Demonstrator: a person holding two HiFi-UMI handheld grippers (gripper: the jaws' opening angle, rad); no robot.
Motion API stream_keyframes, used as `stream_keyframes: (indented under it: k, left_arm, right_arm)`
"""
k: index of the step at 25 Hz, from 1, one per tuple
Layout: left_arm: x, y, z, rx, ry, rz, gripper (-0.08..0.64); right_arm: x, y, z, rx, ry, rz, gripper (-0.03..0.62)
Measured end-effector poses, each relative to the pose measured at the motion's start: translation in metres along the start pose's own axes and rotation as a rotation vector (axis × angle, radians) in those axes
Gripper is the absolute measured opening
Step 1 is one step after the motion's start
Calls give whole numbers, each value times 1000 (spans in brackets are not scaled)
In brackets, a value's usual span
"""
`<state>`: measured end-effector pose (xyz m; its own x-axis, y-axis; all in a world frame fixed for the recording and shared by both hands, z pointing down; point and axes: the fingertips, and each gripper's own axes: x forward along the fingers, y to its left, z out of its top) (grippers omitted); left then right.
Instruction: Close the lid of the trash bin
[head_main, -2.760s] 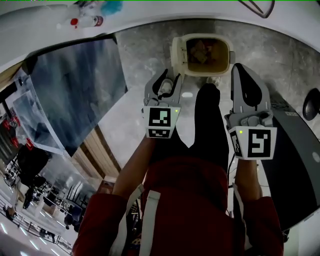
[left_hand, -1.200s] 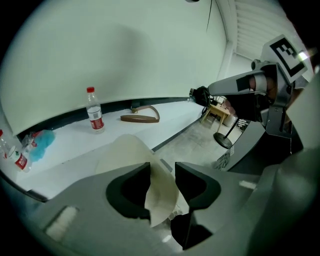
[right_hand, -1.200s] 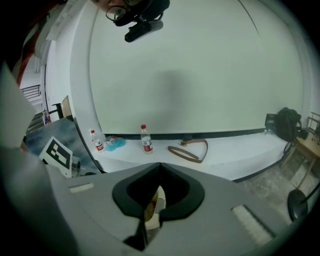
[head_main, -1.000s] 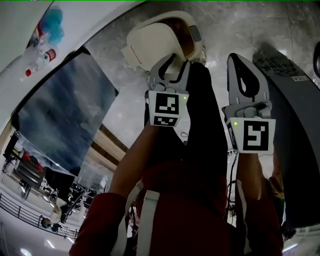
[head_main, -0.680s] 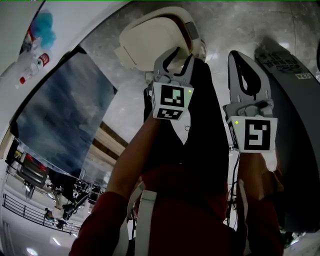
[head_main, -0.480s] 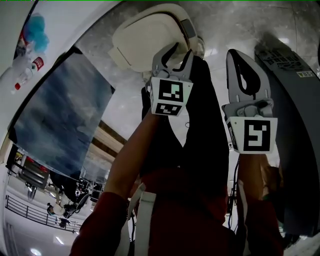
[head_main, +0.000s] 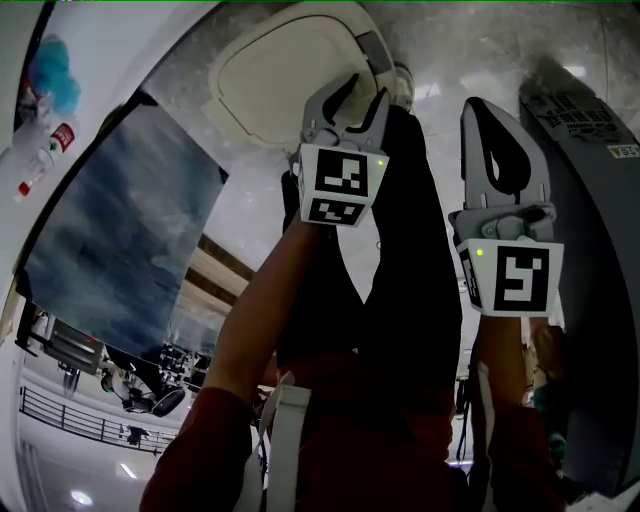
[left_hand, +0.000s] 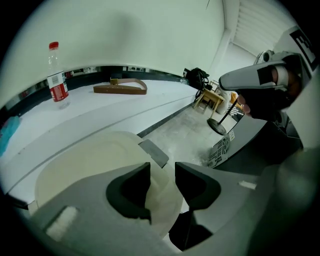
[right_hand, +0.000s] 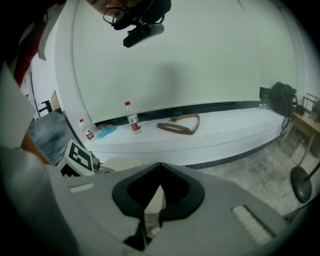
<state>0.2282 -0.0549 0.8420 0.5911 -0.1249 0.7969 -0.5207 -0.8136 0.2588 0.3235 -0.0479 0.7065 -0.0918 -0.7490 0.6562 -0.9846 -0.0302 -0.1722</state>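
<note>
Left gripper (head_main: 360, 92) parted at lid (head_main: 275, 80); right gripper (head_main: 492, 108) pinched

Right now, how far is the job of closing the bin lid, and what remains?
Looks done: the cream lid covers the bin's opening, and no contents show in the head view. In hand: the left gripper is at the lid's near edge, jaws apart with the rim between them. The right gripper is shut and empty. Left: I cannot tell whether the lid sits fully flat, so perhaps a last press, then withdrawing.
</note>
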Motion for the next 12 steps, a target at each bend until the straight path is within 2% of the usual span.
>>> stream_keyframes:
  k: [6,10,12]
  left_arm:
    - [8,1,1,40,-19,17,160]
    - [10,3,1,11,-19,36,153]
    - [11,6,0,-23,-10,49,123]
  right_arm:
    - [6,1,-11,10,18,6,2]
    - [8,5,-12,8,20,12,1]
    - [8,5,-11,6,20,14,2]
